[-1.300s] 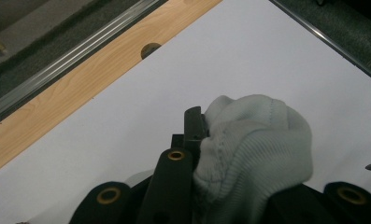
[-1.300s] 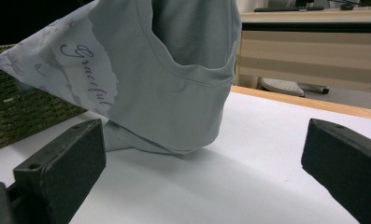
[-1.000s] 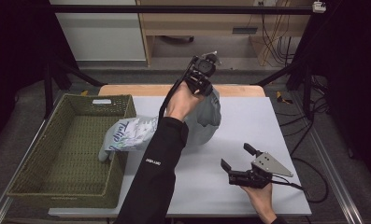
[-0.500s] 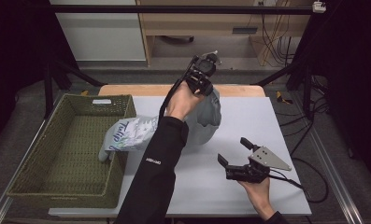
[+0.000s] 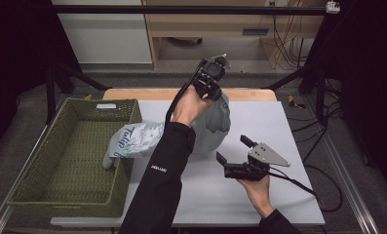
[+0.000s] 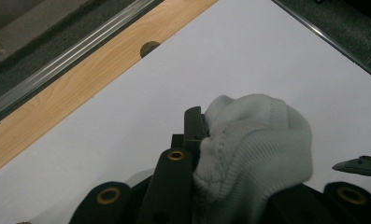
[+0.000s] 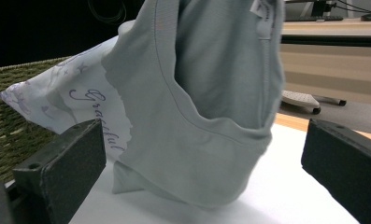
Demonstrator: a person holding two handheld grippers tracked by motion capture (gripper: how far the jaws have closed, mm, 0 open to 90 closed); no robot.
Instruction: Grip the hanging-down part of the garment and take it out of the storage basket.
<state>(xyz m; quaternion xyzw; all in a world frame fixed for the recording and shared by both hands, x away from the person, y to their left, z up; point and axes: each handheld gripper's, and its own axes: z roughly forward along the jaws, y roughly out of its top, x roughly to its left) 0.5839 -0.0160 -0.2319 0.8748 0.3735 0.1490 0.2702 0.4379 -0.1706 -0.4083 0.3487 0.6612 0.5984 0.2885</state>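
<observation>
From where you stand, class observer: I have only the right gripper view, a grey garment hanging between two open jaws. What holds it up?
Observer: The left gripper, raised above the table, is shut on the garment.
Operator: Is its whole length lifted?
Observer: No; its printed end drapes over the basket rim.
Operator: Which part is pinched?
Observer: The left gripper view shows a ribbed bunch of fabric between the jaws.

Green woven basket [image 5: 59, 190] at the white table's [image 5: 279, 126] left edge; wooden shelf [image 5: 220, 24] beyond.
</observation>
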